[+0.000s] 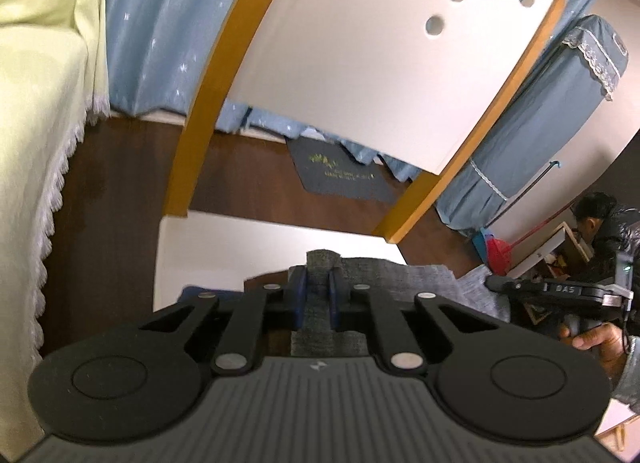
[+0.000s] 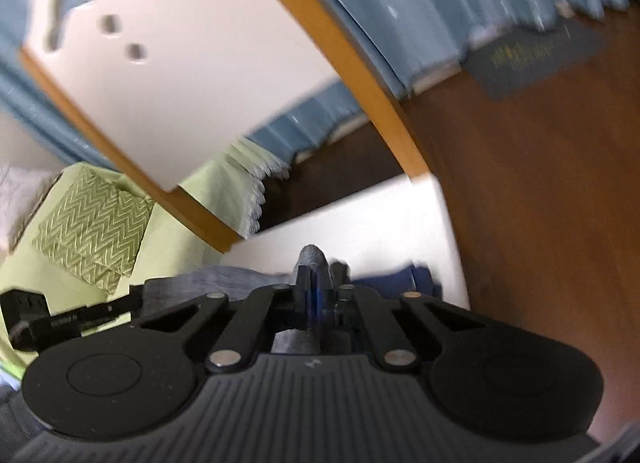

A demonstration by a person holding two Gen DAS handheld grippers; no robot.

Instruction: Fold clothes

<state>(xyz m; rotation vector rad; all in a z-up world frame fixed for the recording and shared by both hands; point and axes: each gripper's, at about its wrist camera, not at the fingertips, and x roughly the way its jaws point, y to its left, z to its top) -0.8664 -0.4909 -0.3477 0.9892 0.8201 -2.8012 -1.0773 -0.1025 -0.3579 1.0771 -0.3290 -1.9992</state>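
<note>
**Both tongs clamped on the grey garment, fold barely begun**

Nearest the lens, the left gripper (image 1: pixel 318 289) pinches a band of the grey garment (image 1: pixel 400 275) between narrow blue pads. Likewise the right gripper (image 2: pixel 316 291) is squeezed tight on a bunched fold of it. Beyond them, the cloth lies rumpled on the near part of the white table (image 1: pixel 224 239), with something dark blue (image 2: pixel 416 277) beside it. No neat fold shows; I judge nearly everything remains.
</note>
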